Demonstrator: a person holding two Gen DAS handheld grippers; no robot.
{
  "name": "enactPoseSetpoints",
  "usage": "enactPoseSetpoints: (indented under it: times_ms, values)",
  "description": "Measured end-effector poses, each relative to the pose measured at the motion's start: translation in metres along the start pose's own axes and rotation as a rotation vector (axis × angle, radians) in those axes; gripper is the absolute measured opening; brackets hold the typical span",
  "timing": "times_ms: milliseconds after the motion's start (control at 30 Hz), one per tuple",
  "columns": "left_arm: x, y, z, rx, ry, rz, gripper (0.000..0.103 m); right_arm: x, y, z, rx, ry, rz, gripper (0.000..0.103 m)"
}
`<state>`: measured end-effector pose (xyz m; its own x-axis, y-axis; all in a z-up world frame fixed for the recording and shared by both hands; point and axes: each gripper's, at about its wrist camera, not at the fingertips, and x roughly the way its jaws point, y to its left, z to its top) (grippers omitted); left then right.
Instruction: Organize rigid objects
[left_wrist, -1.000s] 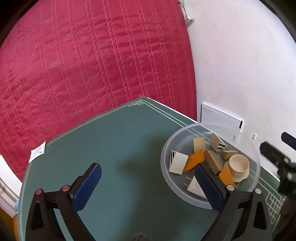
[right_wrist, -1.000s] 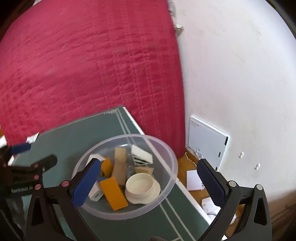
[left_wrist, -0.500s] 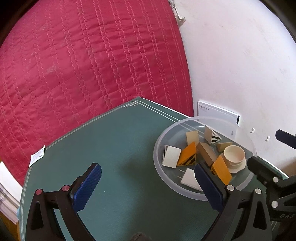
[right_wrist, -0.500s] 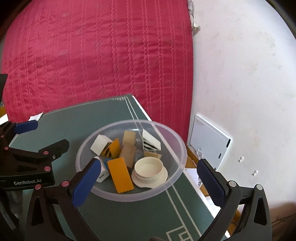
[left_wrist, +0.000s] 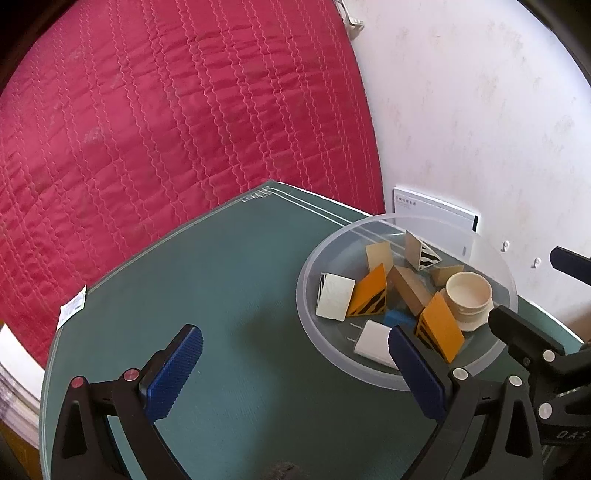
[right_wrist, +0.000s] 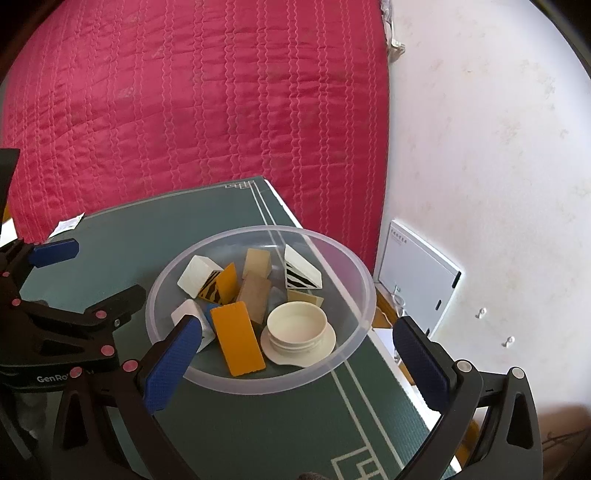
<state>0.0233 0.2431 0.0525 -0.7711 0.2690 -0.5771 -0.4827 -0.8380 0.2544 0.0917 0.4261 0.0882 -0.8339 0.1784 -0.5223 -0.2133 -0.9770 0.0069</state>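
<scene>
A clear plastic bowl (right_wrist: 354, 280) stands on the green mat (left_wrist: 229, 295) and also shows in the left wrist view (left_wrist: 506, 280). It holds several blocks: orange ones (right_wrist: 238, 343), white ones (right_wrist: 195, 275), tan ones (right_wrist: 255, 295), a zebra-striped wedge (right_wrist: 301, 273), and a cream lid (right_wrist: 297, 323). My left gripper (left_wrist: 295, 373) is open and empty, just left of the bowl. My right gripper (right_wrist: 295, 363) is open and empty, over the bowl's near rim.
A red quilted bed (left_wrist: 166, 110) lies behind the mat. A white wall (right_wrist: 480, 129) is on the right, with a white flat box (right_wrist: 417, 273) leaning on it. A small paper tag (left_wrist: 72, 306) lies at the mat's left edge.
Both grippers have shifted so the bowl sits more centred in the right wrist view and nearer in the left wrist view. The right gripper has come closer to the left one. Both stay open.
</scene>
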Motion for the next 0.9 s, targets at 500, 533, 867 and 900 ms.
enactPoseSetpoints:
  times_ms: [500,533,867,900]
  values:
    - [0.006,-0.002,-0.002,0.008,0.020,-0.001,0.102,0.004,0.003,-0.003,-0.020,0.018,-0.004,0.103]
    - [0.007,-0.002,-0.002,0.010,0.021,-0.001,0.102,0.004,0.004,-0.003,-0.020,0.018,-0.004,0.103]
    - [0.011,-0.001,-0.003,0.008,0.036,-0.012,0.102,0.005,0.004,-0.003,-0.022,0.020,-0.004,0.103]
    - [0.011,-0.001,-0.004,0.009,0.036,-0.011,0.102,0.005,0.004,-0.003,-0.022,0.021,-0.003,0.103]
